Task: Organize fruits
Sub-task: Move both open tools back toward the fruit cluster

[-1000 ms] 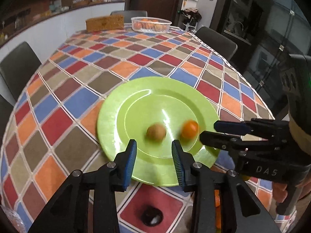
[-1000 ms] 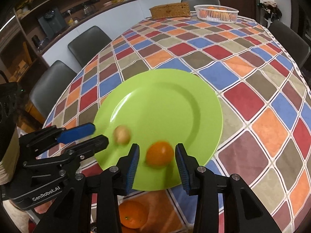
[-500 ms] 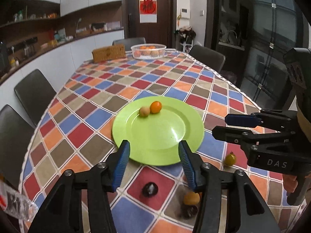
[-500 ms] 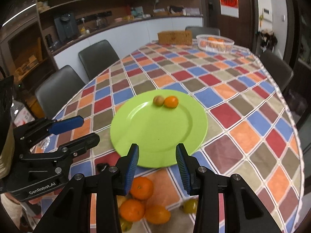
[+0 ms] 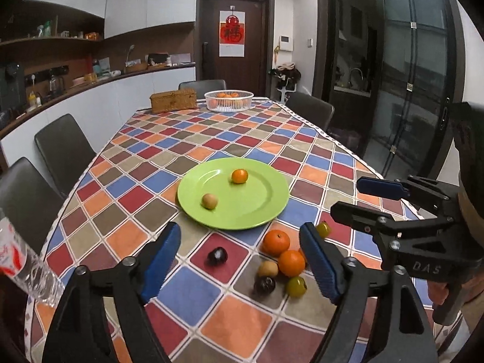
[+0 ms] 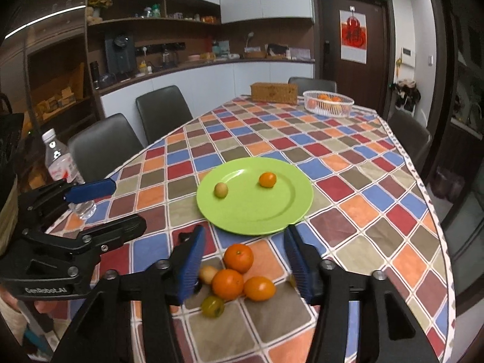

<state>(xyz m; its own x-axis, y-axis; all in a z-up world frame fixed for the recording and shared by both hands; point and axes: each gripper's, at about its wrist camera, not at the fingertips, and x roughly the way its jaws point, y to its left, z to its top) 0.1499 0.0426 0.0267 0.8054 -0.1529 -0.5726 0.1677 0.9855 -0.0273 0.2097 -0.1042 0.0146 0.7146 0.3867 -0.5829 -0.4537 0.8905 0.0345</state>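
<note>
Two fruits lie on the green plate, near the middle of the table: one small orange and one tan fruit, apart from each other. Near the table's close edge you have a loose group: three oranges, two dark plums, two yellow-green fruits and one tan one. One white basket of oranges stands at the far edge. Your left gripper and right gripper both have just been opening; nothing sits between the jaws.
</note>
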